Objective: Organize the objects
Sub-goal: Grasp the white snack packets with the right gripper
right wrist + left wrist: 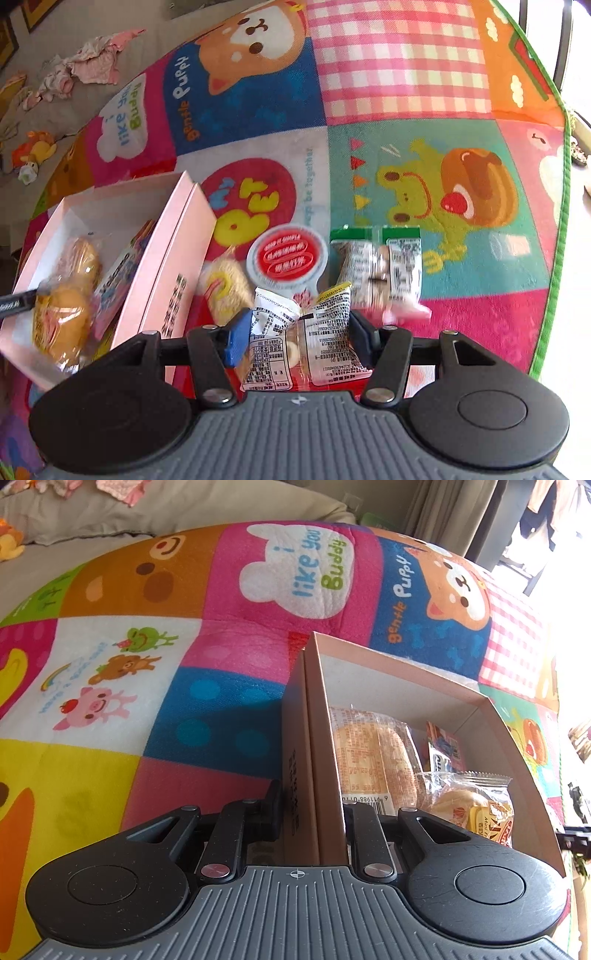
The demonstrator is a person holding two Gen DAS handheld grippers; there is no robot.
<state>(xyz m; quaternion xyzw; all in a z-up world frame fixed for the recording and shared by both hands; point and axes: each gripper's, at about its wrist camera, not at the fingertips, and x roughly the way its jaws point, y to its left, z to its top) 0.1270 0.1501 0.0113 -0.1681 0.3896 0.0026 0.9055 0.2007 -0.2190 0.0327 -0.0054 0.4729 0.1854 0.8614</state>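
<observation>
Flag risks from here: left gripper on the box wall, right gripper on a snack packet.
1. The right gripper pinches a crinkly snack packet; the film may slip out during the lift.
2. The left gripper clamps the thin box wall; pulling could tilt it and shift the bread inside.

"gentle Puppy", seemingly, on mat (399, 583)

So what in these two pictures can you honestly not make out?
- Left wrist view: the near end of the box and its snacks, hidden behind the left tongs, which clamp its side wall.
- Right wrist view: the name on the white snack packet held in the right tongs; its print is too small.
- Right wrist view: the green-topped packet on the play mat is motion-blurred.
</observation>
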